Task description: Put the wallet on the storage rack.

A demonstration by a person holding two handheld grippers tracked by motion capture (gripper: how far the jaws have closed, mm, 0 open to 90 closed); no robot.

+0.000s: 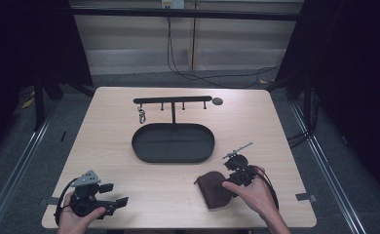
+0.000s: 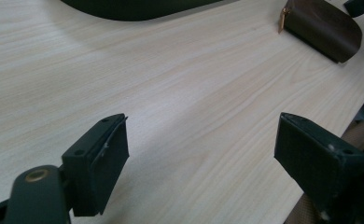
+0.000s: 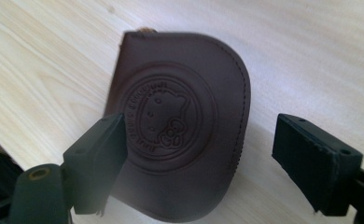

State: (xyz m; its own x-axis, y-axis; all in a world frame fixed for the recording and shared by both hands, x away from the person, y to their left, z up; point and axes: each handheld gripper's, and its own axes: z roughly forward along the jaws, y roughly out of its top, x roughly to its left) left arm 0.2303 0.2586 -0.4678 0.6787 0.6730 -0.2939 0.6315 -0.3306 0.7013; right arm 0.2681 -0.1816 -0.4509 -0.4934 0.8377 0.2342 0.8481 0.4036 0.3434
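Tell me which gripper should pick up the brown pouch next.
Right. The right gripper hangs open directly over the brown pouch, its jaws standing on either side of it. The left gripper is open too, but sits near the table's left front corner, well apart from the pouch.

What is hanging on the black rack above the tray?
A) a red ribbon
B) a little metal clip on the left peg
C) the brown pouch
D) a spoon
B: a small metal clip hangs from the leftmost peg of the rack, while the brown pouch lies flat on the table by the right gripper.
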